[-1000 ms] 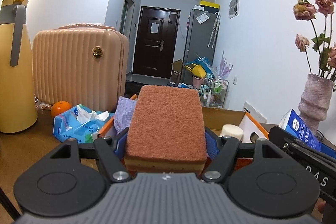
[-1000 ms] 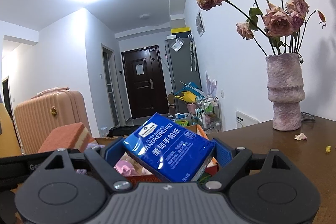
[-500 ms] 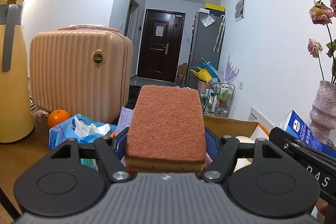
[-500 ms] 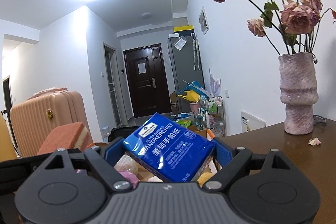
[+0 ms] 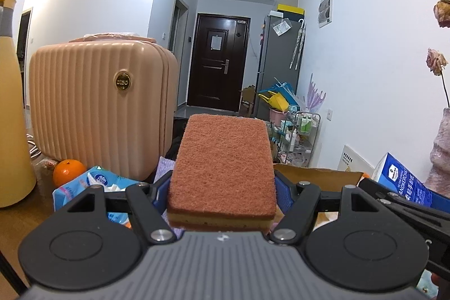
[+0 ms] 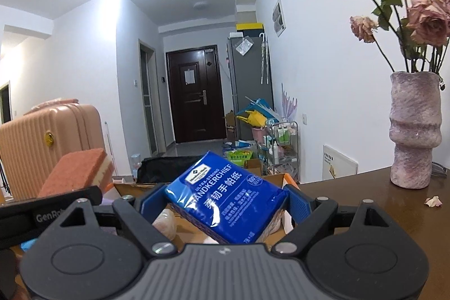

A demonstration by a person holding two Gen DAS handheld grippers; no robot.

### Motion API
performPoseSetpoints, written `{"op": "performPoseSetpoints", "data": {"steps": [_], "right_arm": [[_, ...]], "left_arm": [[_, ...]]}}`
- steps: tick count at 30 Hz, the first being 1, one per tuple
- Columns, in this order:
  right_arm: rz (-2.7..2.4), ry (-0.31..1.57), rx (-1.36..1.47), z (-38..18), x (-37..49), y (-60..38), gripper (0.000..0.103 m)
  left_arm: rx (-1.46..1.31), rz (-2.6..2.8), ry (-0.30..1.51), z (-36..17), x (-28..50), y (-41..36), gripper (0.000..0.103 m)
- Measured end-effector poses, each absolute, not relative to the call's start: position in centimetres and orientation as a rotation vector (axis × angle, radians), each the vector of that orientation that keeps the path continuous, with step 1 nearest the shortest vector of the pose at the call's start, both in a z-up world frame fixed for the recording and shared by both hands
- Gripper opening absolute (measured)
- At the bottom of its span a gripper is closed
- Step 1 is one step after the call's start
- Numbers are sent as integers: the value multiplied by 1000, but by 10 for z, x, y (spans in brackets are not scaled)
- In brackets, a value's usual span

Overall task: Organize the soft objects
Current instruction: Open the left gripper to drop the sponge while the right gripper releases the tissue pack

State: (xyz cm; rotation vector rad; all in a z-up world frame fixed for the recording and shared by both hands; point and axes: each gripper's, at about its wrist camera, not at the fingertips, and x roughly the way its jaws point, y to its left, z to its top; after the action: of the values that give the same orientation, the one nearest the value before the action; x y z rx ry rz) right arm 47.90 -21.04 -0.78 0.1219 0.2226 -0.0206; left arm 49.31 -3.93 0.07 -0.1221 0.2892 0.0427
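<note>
My left gripper [image 5: 222, 190] is shut on a rust-brown scouring sponge [image 5: 222, 165] with a yellow foam underside, held flat above the table. The same sponge [image 6: 76, 172] shows at the left of the right wrist view. My right gripper [image 6: 222, 204] is shut on a blue pack of paper handkerchiefs [image 6: 225, 201], tilted, whose end [image 5: 405, 184] also shows at the right of the left wrist view. Both hang over an open cardboard box [image 5: 317, 177] with an orange edge. Inside the box [image 6: 281, 179] lie pale soft items [image 6: 166, 224], mostly hidden by the grippers.
A peach ribbed suitcase [image 5: 95, 111] stands at the back left, with an orange [image 5: 69, 170] and a blue wet-wipe pack [image 5: 92, 187] in front of it. A yellow flask [image 5: 12, 131] is at the far left. A pink vase of dried roses [image 6: 413, 128] stands on the brown table [image 6: 365, 201] at the right.
Both grippers have moved level across the table with their loads still held. In the left wrist view the flask and suitcase slid left; in the right wrist view the vase slid right and the box came nearer.
</note>
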Motion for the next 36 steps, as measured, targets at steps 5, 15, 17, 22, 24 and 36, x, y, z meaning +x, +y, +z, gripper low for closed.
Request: {"op": "performPoseSetpoints", "data": {"steps": [5, 15, 17, 22, 24, 36], "right_arm": [[-27, 261, 104, -9, 494, -207, 88], [-10, 303, 85, -18, 504, -207, 88], [-7, 309, 81, -21, 505, -207, 88], [-9, 315, 93, -24, 505, -209, 88], [-14, 317, 101, -24, 506, -212, 89], [-53, 302, 155, -27, 503, -220, 103]], "left_arm": [[-93, 46, 283, -1, 507, -42, 71], [-62, 51, 296, -7, 518, -42, 72], [-54, 49, 299, -8, 518, -43, 72], [-49, 54, 302, -11, 518, -44, 77], [-50, 59, 302, -11, 518, -43, 88], [-92, 127, 315, -15, 520, -34, 103]]}}
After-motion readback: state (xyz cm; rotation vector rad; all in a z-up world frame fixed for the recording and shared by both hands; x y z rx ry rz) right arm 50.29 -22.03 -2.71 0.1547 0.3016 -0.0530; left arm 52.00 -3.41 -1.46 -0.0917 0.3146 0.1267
